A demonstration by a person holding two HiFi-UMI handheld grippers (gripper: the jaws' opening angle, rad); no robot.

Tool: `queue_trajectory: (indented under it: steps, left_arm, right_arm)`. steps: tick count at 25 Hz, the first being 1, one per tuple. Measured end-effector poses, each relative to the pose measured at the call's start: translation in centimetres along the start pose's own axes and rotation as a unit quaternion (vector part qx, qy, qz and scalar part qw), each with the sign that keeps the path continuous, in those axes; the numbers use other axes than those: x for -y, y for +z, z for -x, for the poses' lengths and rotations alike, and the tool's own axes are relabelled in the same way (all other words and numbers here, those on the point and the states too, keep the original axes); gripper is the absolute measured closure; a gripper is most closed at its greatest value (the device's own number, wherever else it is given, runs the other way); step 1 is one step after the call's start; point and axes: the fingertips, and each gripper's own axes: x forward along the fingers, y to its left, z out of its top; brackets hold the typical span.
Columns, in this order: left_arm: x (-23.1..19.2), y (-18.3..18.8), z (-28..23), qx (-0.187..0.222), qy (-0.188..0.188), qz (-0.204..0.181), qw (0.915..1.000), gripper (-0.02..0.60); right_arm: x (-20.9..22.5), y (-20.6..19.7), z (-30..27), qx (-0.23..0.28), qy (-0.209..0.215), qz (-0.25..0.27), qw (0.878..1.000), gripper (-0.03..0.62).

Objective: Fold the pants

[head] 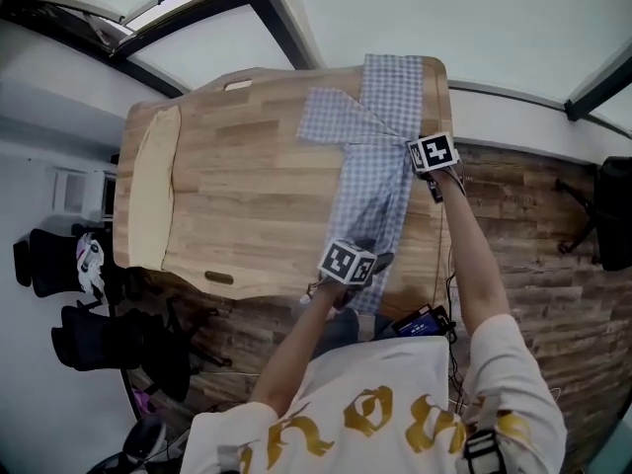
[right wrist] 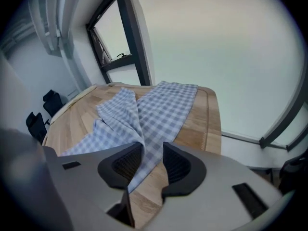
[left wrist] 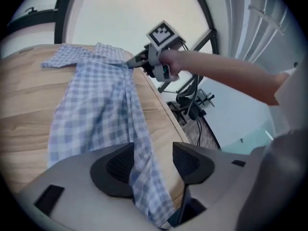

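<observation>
Blue-and-white checked pants (head: 375, 166) lie stretched along the right side of the wooden table (head: 237, 186), one leg folded out to the left at the far end. My left gripper (head: 370, 255) is at the pants' near end. In the left gripper view the cloth (left wrist: 96, 109) runs between the jaws of this gripper (left wrist: 153, 165), resting against the left pad with a gap to the right one. My right gripper (head: 409, 146) is at the pants' right edge, further along. Its jaws (right wrist: 153, 165) stand apart, with a fold of the cloth (right wrist: 154, 109) lying loose between them. The left gripper view also shows the right gripper (left wrist: 131, 64) at the cloth's edge.
A pale cream pad (head: 153, 186) lies along the table's left side. The table's right edge runs close beside the pants. Black chairs (head: 59, 265) stand at the left on the floor. A dark device (head: 420, 322) with cables hangs by the near right corner.
</observation>
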Motion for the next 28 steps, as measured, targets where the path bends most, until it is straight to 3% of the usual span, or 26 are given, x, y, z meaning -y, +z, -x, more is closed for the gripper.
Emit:
queue_trajectory:
  steps: [3, 6, 10, 14, 18, 22, 25, 28]
  left_arm:
    - [-2.3, 2.3, 2.2, 0.023, 0.021, 0.007, 0.9995, 0.334]
    - [-5.5, 4.7, 4.5, 0.028, 0.043, 0.009, 0.9986, 0.333]
    - [-8.9, 8.6, 7.0, 0.027, 0.047, 0.009, 0.9985, 0.327]
    - [-13.3, 12.0, 8.1, 0.037, 0.048, 0.011, 0.9981, 0.325]
    - [-19.5, 15.3, 10.7, 0.055, 0.065, 0.02, 0.9961, 0.322]
    - [-26.6, 17.5, 14.1, 0.075, 0.112, 0.041, 0.9901, 0.322]
    - [-31.5, 16.5, 15.1, 0.043, 0.138, 0.033, 0.9889, 0.322]
    - [-34.7, 15.4, 14.8, 0.012, 0.138, 0.014, 0.9902, 0.322]
  right_arm:
    - [-0.2, 1.4, 0.2, 0.015, 0.008, 0.025, 1.0, 0.414]
    - [-0.8, 3.9, 0.3, 0.024, 0.027, 0.019, 0.999, 0.414]
    - [-0.4, 5.0, 0.8, 0.003, 0.049, 0.004, 0.999, 0.408]
    - [-1.7, 5.3, 1.5, -0.005, 0.051, 0.028, 0.998, 0.408]
    - [-7.1, 6.4, -0.6, -0.006, 0.069, 0.089, 0.994, 0.408]
    - [-13.9, 9.0, -4.4, 0.017, 0.092, 0.129, 0.987, 0.41]
    - [-19.1, 10.4, -7.9, 0.021, 0.108, 0.174, 0.979, 0.41]
    - [-23.1, 11.1, -11.3, 0.013, 0.12, 0.213, 0.969, 0.413]
